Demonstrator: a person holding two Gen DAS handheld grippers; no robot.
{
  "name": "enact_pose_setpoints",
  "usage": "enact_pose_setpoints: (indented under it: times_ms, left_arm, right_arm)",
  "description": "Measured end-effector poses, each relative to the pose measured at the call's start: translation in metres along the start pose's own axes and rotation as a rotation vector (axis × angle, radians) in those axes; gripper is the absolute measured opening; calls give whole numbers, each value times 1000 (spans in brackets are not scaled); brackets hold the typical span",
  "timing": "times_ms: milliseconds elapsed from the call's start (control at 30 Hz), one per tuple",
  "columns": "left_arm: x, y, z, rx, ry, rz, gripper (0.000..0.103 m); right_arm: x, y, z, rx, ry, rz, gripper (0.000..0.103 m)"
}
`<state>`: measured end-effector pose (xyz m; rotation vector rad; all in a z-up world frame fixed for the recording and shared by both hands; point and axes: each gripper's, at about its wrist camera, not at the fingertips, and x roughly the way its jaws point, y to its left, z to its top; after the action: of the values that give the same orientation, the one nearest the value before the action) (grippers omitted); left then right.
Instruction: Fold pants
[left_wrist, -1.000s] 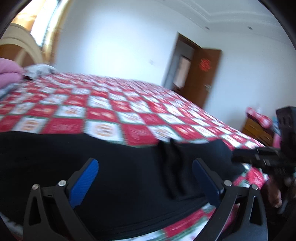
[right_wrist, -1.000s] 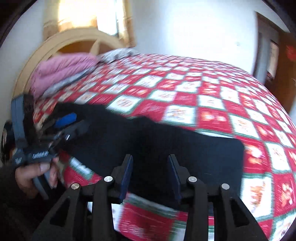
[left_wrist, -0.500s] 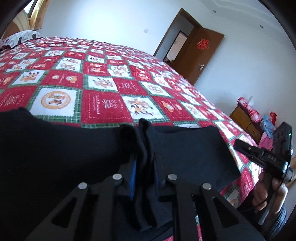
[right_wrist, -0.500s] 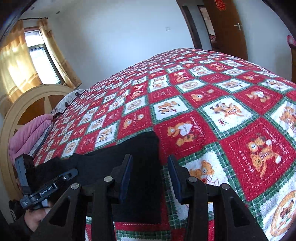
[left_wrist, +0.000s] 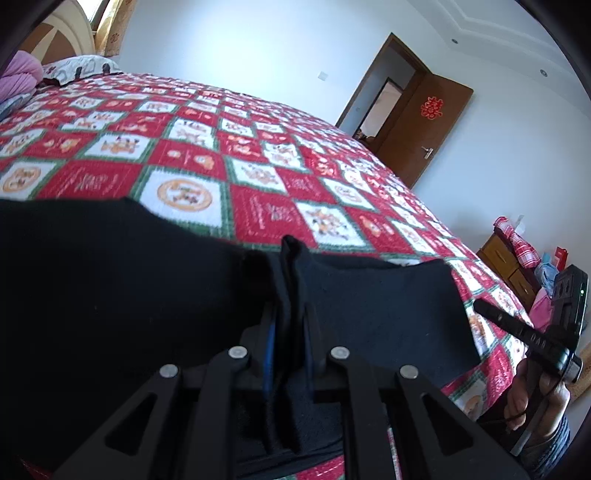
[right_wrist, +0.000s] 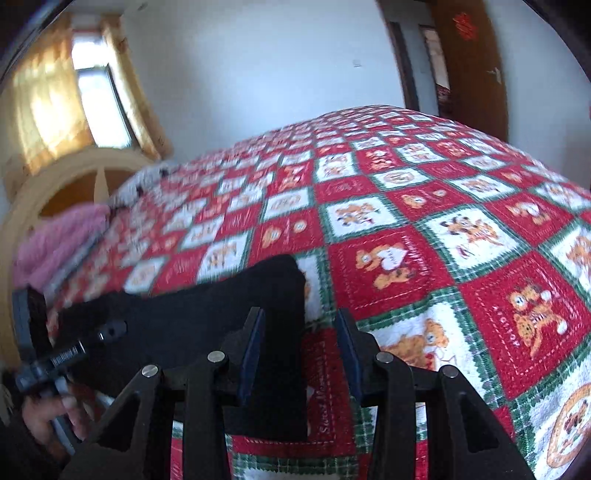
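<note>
Black pants (left_wrist: 110, 295), matte and unpatterned, spread flat along the near edge of the bed (left_wrist: 258, 206); a raised fold of cloth standing up in a ridge near their middle. Seen from the right wrist, the same pants (right_wrist: 207, 317) ending in a squared end with a straight side edge, lying over red, white and green quilt squares.

Near edge of the bed taken up by the cloth; far side and far corners of the quilt bare and open. Pink bedding (left_wrist: 18, 74) and a patterned pillow (left_wrist: 77, 68) at the headboard end. Wooden door (left_wrist: 424, 125) ajar beyond the far corner, wooden drawers (left_wrist: 509, 266) past the foot end.

Left gripper (left_wrist: 288, 332) clamped narrowly on the raised fold, blue pads pressing the ridge from both sides. Right gripper (right_wrist: 299, 343) with jaws partly apart: side edge of the pants' end lying between the pads, close to the left pad, bare quilt under the right pad; contact between pad and cloth not discernible. Right gripper (left_wrist: 532, 332) also visible from the left wrist, held in a hand (left_wrist: 532, 398) beyond the end of the pants near the bed's edge.
</note>
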<state>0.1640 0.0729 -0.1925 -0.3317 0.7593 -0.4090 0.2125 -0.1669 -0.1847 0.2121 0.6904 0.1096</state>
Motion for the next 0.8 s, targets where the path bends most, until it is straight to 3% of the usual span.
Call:
enact_pose_setpoints:
  times_ms: [167, 367, 567, 800]
  left_arm:
    - [2, -2, -4, 32, -12, 35, 20]
    - [1, -8, -6, 76, -9, 58, 23]
    - [1, -25, -10, 152, -5, 73, 51]
    - [2, -32, -14, 167, -8, 63, 71]
  right_arm:
    - [29, 15, -15, -112, 140, -80, 42]
    - [25, 12, -16, -113, 122, -97, 44]
    - [1, 41, -13, -211, 8, -68, 48]
    - [13, 67, -35, -319, 84, -17, 49]
